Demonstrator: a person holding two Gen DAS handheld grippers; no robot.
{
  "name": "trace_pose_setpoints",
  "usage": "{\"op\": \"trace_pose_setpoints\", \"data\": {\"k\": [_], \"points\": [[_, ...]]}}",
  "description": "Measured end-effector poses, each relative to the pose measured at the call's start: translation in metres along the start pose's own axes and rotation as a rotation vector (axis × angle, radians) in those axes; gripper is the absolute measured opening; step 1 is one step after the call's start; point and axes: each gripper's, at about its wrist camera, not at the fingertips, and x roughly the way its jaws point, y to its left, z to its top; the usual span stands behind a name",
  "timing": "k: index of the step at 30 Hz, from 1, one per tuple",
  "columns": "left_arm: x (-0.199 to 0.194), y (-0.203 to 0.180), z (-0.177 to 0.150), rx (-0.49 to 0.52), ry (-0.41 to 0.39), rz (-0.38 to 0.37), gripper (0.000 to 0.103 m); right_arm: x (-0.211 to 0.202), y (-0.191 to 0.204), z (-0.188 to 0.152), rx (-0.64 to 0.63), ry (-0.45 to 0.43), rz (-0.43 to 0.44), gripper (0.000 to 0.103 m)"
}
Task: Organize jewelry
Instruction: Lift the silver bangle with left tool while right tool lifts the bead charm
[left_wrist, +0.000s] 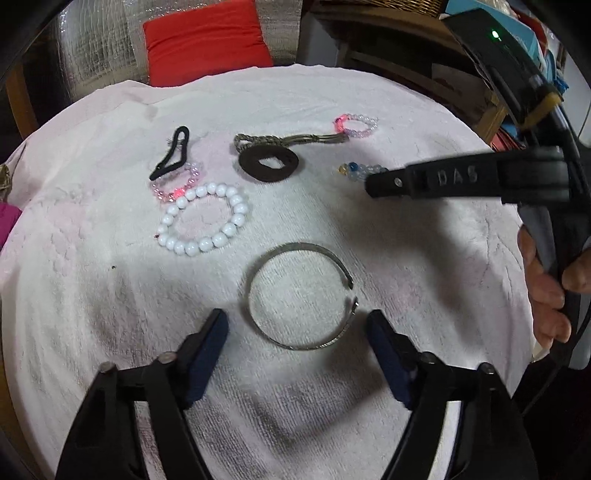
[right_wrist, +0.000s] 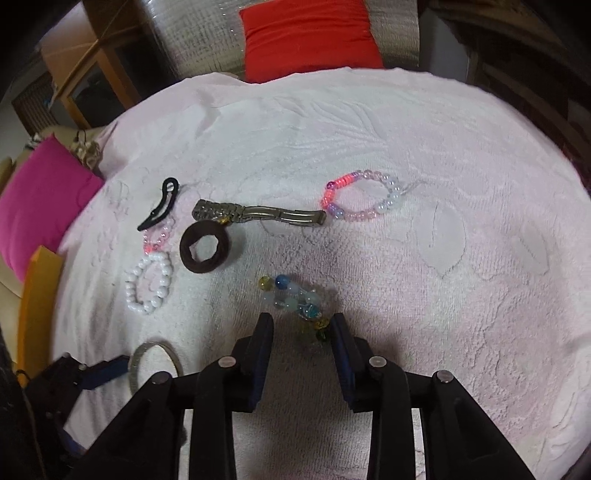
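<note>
Two tools spread wide, left tool (left_wrist: 297, 325) flanking bangle (left_wrist: 299, 295), right tool (right_wrist: 301, 325) over beads (right_wrist: 291, 295).

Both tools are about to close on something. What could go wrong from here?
1. The thin open metal bangle lies flat on the soft white towel; the left tool may slide over it or pinch the pile.
2. The multicoloured glass-bead bracelet is bunched, so the right tool may catch only some beads.
</note>
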Motion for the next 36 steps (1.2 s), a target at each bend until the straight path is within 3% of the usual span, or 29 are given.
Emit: {"op": "trace_pose_setpoints", "data": {"k": [2, 11, 19, 24, 27, 30, 31, 32, 34, 36], "points": [[-0.002, 0.005, 0.001, -0.016, -0.013, -0.001, 0.059, -0.001, -0.001, 0.0, -0.006, -0.006, -0.012, 0.023], [-0.011, 0.011, -0.002, -0.019, -0.031, -0.015, 0.059, -0.012, -0.008, -0.001, 0.0, -0.032, 0.036, 0.013], [-0.025, 0.025, -0.002, -0.065, -0.065, -0.015, 0.059, -0.031, -0.023, 0.0, 0.063, -0.079, 0.094, 0.013], [-0.036, 0.034, -0.004, -0.101, -0.087, 0.002, 0.059, -0.022, -0.04, 0.008, 0.161, -0.018, 0.111, 0.013], [-0.041, 0.039, -0.007, -0.114, -0.091, 0.009, 0.059, -0.01, -0.034, 0.011, 0.157, 0.022, 0.106, 0.024], [-0.042, 0.044, -0.008, -0.126, -0.089, 0.015, 0.059, -0.006, -0.028, 0.012, 0.146, 0.026, 0.092, 0.045], [-0.041, 0.046, -0.007, -0.13, -0.088, 0.016, 0.059, -0.005, -0.026, 0.013, 0.145, 0.019, 0.089, 0.06], [-0.042, 0.048, -0.008, -0.136, -0.089, 0.016, 0.059, -0.005, -0.024, 0.012, 0.14, 0.008, 0.088, 0.065], [-0.045, 0.051, -0.01, -0.145, -0.091, 0.013, 0.059, -0.004, -0.016, 0.012, 0.109, -0.018, 0.069, 0.065], [-0.046, 0.054, -0.01, -0.151, -0.093, 0.016, 0.059, 0.005, -0.008, 0.01, 0.075, 0.005, 0.01, 0.058]]}}
